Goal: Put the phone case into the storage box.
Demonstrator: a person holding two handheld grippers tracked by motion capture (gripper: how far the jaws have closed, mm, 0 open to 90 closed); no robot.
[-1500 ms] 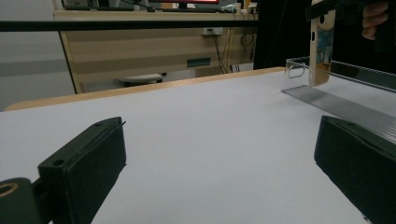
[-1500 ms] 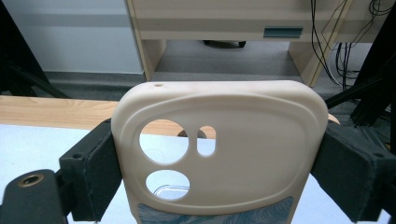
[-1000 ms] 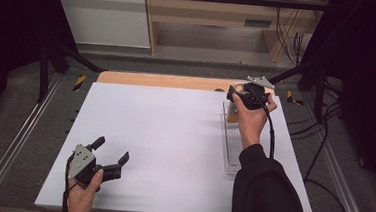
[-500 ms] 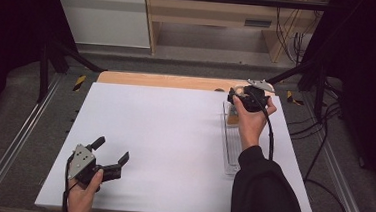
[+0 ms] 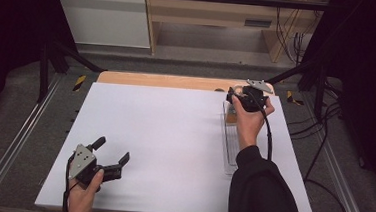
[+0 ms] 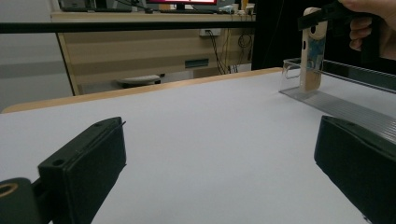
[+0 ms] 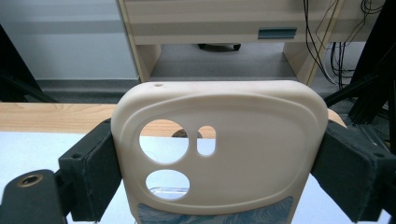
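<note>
From the high view, the right gripper is stretched out to the far right edge of the white table, over the far end of a clear plastic rack that runs along that side. The hand and gripper hide most of what is held there, so from above the grip itself cannot be read. The left gripper sits low near the front left corner, jaws spread and holding nothing; it looks parked out of the way, probably so the right hand can work alone.

The left gripper view looks across the bare tabletop between its two parted jaws. It gives the side profile that the high view lacks: a beige phone case stands upright with its lower end in the far end of the rack, while the right gripper clamps its top. Held upright like this, the case can be guided along a slot of the rack, I judge.

The right gripper view shows the grip close up: both black jaws press against the left and right edges of the phone case, near the end with the camera cut-outs. Those openings and the blue patterned strip lower down are not legible elsewhere.
</note>
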